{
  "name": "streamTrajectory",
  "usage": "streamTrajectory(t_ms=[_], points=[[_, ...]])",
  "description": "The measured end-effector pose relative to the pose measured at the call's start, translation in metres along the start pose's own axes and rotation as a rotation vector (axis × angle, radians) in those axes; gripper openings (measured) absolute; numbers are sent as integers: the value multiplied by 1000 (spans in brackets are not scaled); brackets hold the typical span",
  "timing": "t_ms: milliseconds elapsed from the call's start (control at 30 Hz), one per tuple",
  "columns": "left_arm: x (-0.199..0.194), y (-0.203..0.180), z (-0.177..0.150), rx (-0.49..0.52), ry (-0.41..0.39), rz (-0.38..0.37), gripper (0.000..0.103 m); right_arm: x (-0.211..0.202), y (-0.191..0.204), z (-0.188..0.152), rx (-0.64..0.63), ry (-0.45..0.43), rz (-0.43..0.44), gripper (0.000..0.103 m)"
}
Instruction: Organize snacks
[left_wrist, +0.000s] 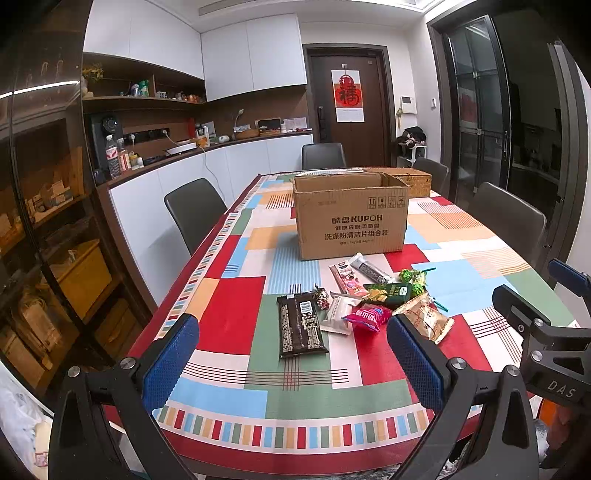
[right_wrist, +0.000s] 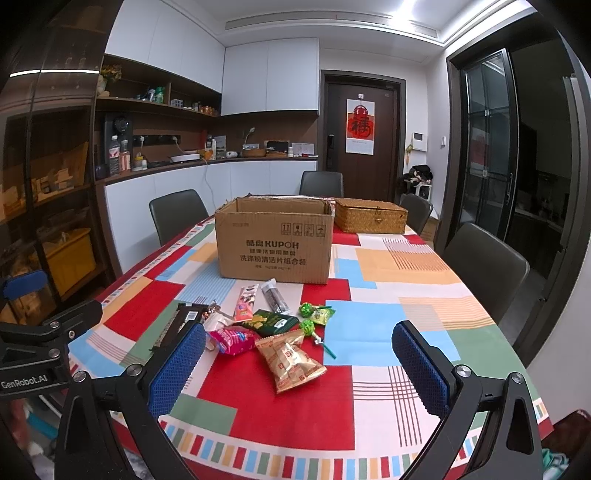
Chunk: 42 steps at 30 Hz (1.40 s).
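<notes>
Dining table (right_wrist: 388, 398) has loose snacks (right_wrist: 291, 360) piled before open cardboard box (right_wrist: 273, 247) for sorting, left gripper (left_wrist: 291, 363) and right gripper (right_wrist: 299, 363) both wide open, empty.

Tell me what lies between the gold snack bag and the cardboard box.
In the right wrist view: the dark green packet, then bare tablecloth, between gold snack bag and cardboard box.

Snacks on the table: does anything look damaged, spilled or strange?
Nothing looks torn or spilled. The snacks lie in a loose heap before the open cardboard box, some overlapping, none inside it as far as visible. Both tongs are open and empty.
</notes>
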<state>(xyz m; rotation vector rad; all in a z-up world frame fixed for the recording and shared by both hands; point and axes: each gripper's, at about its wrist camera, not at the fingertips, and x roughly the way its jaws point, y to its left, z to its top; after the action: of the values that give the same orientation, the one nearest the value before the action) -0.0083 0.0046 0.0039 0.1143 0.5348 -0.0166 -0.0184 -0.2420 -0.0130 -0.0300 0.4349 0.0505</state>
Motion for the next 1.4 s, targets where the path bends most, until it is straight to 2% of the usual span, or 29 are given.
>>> streamTrajectory(t_ms=[1400], points=[[0, 0, -1, 0, -1, -1, 103, 5, 3, -6, -1, 13, 14, 102]])
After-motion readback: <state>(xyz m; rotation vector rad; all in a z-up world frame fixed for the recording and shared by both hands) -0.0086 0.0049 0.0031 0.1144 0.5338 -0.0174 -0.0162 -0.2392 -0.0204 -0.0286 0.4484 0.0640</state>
